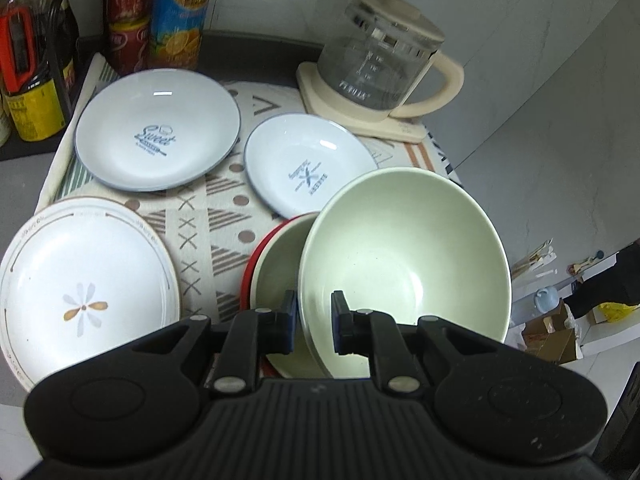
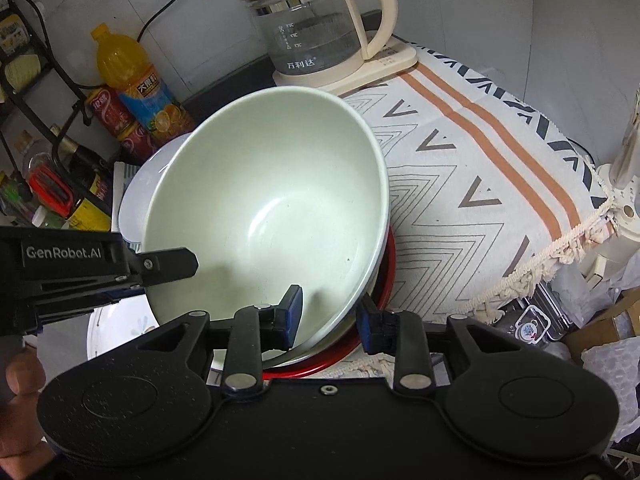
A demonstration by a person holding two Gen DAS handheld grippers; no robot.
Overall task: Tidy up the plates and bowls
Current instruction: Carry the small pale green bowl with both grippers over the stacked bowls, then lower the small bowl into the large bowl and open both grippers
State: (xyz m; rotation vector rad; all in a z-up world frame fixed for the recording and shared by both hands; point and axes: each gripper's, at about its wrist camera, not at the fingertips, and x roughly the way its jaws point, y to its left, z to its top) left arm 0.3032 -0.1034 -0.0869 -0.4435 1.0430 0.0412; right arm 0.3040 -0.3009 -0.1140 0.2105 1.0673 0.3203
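Nesting step: my left gripper (image 1: 314, 322) clenched on near rim of large pale-green bowl (image 1: 404, 264), tilted over red-rimmed bowl (image 1: 276, 272). Right gripper (image 2: 330, 322) released, straddling rim. Next: lower, seat, release.

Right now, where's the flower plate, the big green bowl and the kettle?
flower plate (image 1: 82, 280): left wrist view, white centre above the flower.
big green bowl (image 2: 272, 184): right wrist view, inside wall.
kettle (image 2: 308, 40): right wrist view, glass body.

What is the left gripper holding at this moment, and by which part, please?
The left gripper pinches the green bowl by its near rim.
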